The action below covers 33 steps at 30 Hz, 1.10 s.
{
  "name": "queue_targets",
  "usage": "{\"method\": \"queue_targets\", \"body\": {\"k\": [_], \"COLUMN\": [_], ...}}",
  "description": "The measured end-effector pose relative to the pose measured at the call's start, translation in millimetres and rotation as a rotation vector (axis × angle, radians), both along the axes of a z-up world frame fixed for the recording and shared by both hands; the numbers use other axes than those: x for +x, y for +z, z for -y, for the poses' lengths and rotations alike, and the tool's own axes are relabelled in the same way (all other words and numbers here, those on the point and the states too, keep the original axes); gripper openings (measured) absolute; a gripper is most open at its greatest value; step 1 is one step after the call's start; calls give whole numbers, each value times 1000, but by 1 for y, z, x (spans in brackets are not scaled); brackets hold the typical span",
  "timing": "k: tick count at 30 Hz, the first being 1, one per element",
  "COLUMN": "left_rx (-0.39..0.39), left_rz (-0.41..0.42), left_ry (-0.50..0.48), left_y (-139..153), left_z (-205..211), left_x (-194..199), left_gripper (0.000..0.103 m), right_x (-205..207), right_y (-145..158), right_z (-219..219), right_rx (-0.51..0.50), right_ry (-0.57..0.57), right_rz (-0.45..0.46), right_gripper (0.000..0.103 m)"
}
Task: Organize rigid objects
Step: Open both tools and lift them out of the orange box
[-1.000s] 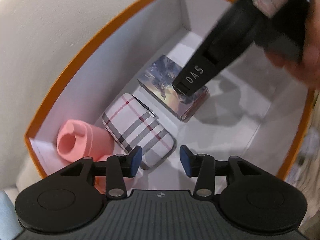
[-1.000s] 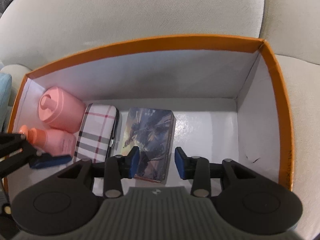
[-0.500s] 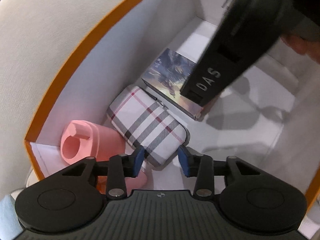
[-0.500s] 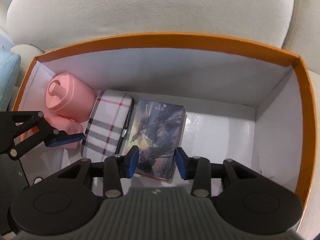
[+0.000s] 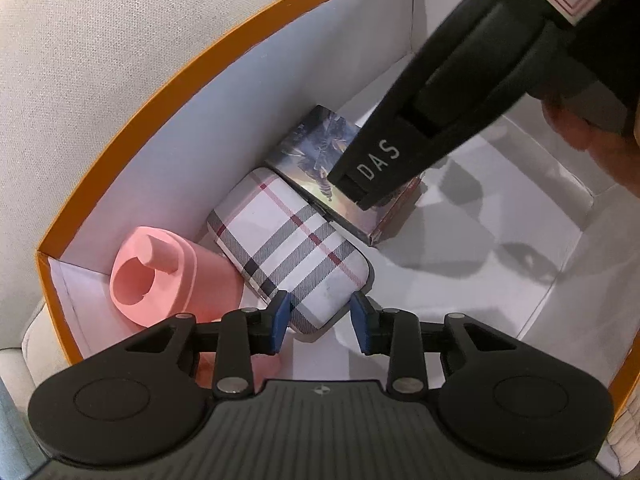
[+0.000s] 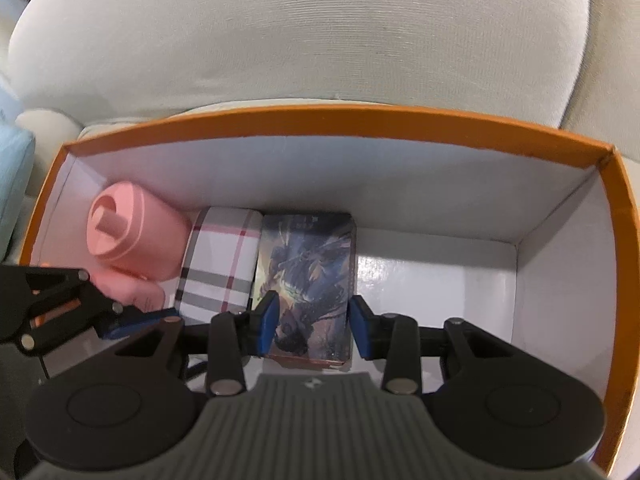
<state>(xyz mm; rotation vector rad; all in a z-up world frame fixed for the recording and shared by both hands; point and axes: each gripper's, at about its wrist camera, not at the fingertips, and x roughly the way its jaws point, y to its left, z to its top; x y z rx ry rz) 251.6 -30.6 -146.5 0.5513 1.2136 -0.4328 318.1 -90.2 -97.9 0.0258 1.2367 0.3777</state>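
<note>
The left wrist view shows the left gripper (image 5: 318,322) pointing down into an orange-rimmed box (image 5: 132,128), its blue pads (image 5: 280,320) closing at a narrowish gap either side of the near end of a plaid case (image 5: 288,248); I cannot tell whether the pads touch the case yet. The case lies flat on the white floor of the box, along the far wall. On one side of it, in the box's left corner, a pink bottle (image 5: 160,276) lies on its side with its cap toward the camera. On the other side, touching or just beside the case, lies a printed card box (image 5: 316,148). The body of the right gripper (image 5: 460,92), marked DAS, crosses above that card box, with part of a person's hand (image 5: 592,136) behind it.

In the right wrist view the right gripper (image 6: 314,326) hangs over the near end of the printed card box (image 6: 308,276), jaws at a moderate gap with the box framed between them; contact cannot be made out. Outward lie the plaid case (image 6: 220,264), the pink bottle (image 6: 132,240) and a smaller pink bottle (image 6: 140,294) in front of it, where the left gripper (image 6: 136,322) reaches in. A beige cushion (image 6: 304,32) rises behind the box (image 6: 320,120).
</note>
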Motion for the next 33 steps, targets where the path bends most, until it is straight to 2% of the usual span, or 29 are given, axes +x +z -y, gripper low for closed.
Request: {"method": "queue_targets", "body": {"k": [3,10,14,19,20,24,27,28,31,33], "left_rx": [6,-92,-178,-296,-320,-417,-497,-520,-562,-583], "left_rz": [12,14,81,227,244,296,310,314,311,279], "left_ry": [-16,6,40,99,104,122,152,169,222,254], "left_y": [2,29,64,110,119,159,165,163,142,128], "left_z": [-5,-21,-36,-54,-44,-41,-35,-30,-23,-25], "left_x": [7,5,-9,-41,-48,-97,-112,-135,-155,-166], "left_gripper": [43,44,45,45,45,45,45,45,45,45], "right_x": [0,-12,-32,-73,-81,-124,-156,-168,-201,-219], "right_y": [0,10,34,67,72,94,104,107,106,102], "right_z": [0,0,13,34,36,47,53,55,60,65], "right_rx": [1,-21,-11,53,62,96,106,106,106,101], "right_ry": [1,8,-14,-82,-92,-121,-139,-143,-159,-175], "right_rz": [2,53,121,228,247,334,395,414,457,458], "right_gripper": [41,43,45,47,47,47,50,51,52,52]}}
